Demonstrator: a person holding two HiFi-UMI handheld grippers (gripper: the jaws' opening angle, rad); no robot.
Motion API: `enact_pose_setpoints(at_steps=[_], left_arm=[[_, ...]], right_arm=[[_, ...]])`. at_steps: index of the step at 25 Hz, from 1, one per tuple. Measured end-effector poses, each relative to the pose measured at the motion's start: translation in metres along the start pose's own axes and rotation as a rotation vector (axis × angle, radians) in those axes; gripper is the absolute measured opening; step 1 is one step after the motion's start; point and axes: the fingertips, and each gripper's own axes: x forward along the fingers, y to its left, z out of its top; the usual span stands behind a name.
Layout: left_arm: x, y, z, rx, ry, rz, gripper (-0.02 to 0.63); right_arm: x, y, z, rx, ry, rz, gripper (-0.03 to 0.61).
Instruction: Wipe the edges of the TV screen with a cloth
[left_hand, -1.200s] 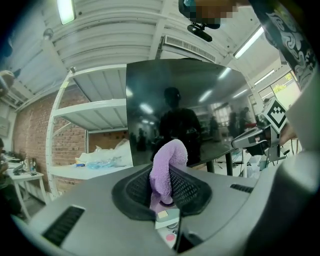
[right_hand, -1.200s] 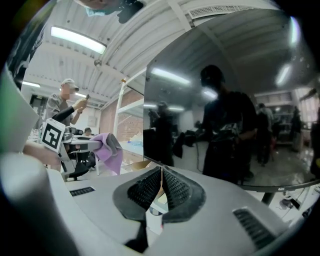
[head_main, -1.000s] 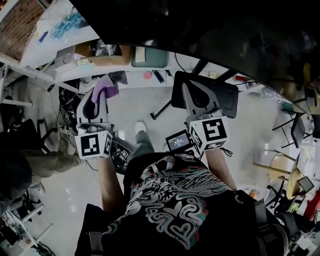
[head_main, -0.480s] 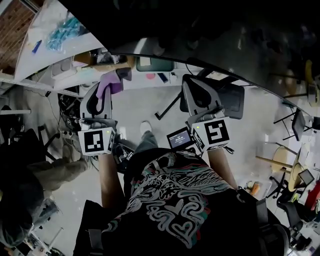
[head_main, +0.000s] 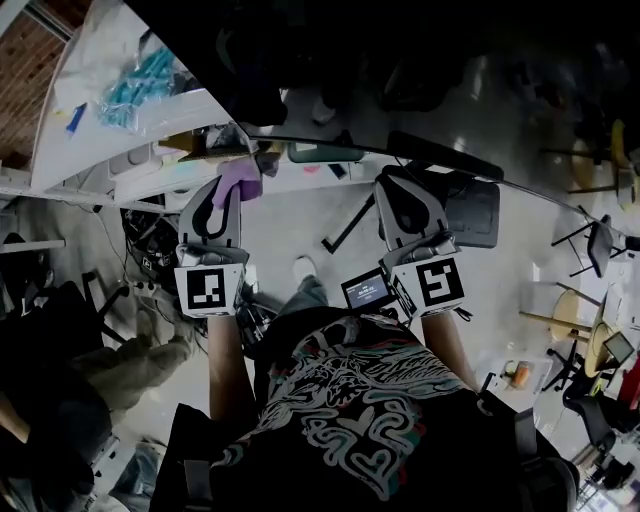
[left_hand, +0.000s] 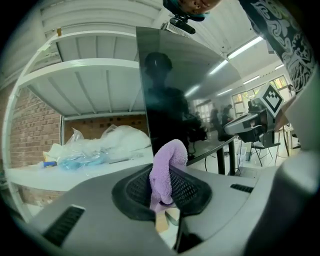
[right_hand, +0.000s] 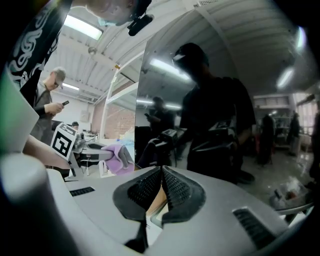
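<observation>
The TV screen (head_main: 400, 80) is a big dark glossy panel across the top of the head view, and its lower edge runs just beyond both grippers. My left gripper (head_main: 228, 192) is shut on a purple cloth (head_main: 240, 178), whose tip sits at that edge. In the left gripper view the cloth (left_hand: 167, 162) sticks up from between the jaws of the left gripper (left_hand: 162, 197), in front of the TV screen (left_hand: 175, 90). My right gripper (head_main: 402, 185) is shut with nothing in it. In the right gripper view the right gripper (right_hand: 161, 175) points at the TV screen (right_hand: 225, 100), which reflects a dark figure.
A white shelf (head_main: 120, 110) with plastic bags (left_hand: 100, 147) stands left of the TV. A small lit display (head_main: 366, 290) sits by the right gripper. Chairs (head_main: 590, 250) stand at the right. A person (right_hand: 50, 95) stands far left in the right gripper view.
Both grippers have moved up toward the TV's lower edge. The purple cloth, earlier short of the edge, now reaches it.
</observation>
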Motion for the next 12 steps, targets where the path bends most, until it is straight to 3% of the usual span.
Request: enact_pose_setpoints(at_steps=[6, 12], left_arm=[[0.022, 0.005, -0.014, -0.025, 0.005, -0.085, 0.063], [0.037, 0.012, -0.024, 0.021, 0.065, -0.137, 0.063]], right_arm=[[0.017, 0.009, 0.002, 0.007, 0.016, -0.050, 0.032], [0.023, 0.015, 0.002, 0.010, 0.033, -0.074, 0.032]])
